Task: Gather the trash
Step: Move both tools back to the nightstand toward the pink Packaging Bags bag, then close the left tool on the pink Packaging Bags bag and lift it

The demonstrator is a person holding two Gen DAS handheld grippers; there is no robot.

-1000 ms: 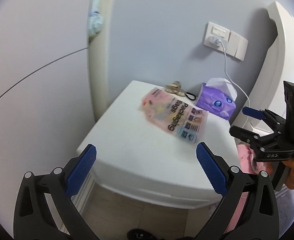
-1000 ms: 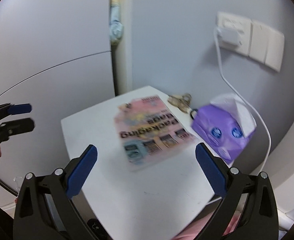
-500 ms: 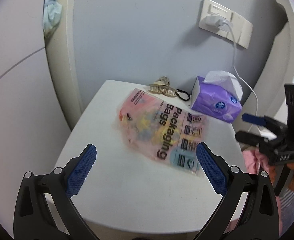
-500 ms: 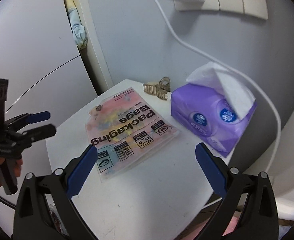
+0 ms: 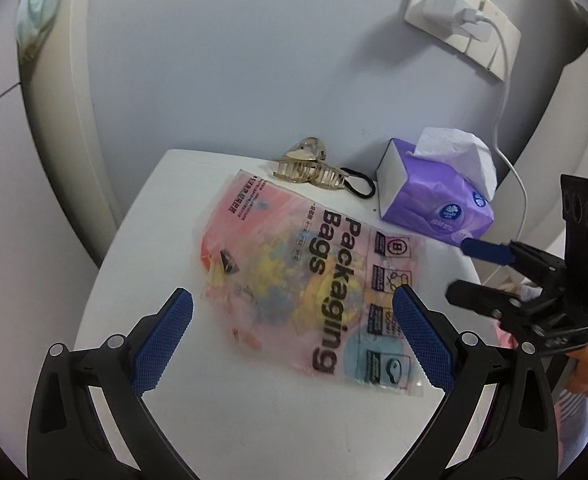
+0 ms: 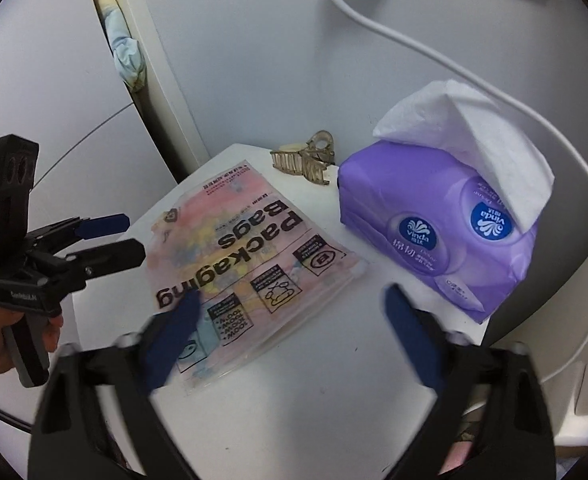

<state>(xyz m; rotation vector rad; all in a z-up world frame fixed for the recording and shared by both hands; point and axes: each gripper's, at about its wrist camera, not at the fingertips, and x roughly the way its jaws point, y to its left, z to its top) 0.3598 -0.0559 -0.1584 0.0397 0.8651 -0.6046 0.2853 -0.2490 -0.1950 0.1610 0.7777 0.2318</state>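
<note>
A pink plastic bag (image 5: 306, 276) printed "Packaging Bags" lies flat on the small white table (image 5: 254, 420); it also shows in the right wrist view (image 6: 246, 264). My left gripper (image 5: 290, 340) is open and empty, hovering just over the bag's near edge. My right gripper (image 6: 290, 332) is open and empty, low over the bag's corner; it shows from the side in the left wrist view (image 5: 478, 268). The left gripper shows at the left of the right wrist view (image 6: 114, 240).
A purple tissue pack (image 6: 434, 224) stands at the table's back right, also seen in the left wrist view (image 5: 434, 196). A beige hair claw (image 5: 310, 168) and black hair tie (image 5: 358, 188) lie by the wall. A white charger cable (image 6: 414, 44) hangs from the wall socket (image 5: 458, 20).
Both grippers have moved in closer and lower over the table and the bag. Both stay open and empty.
</note>
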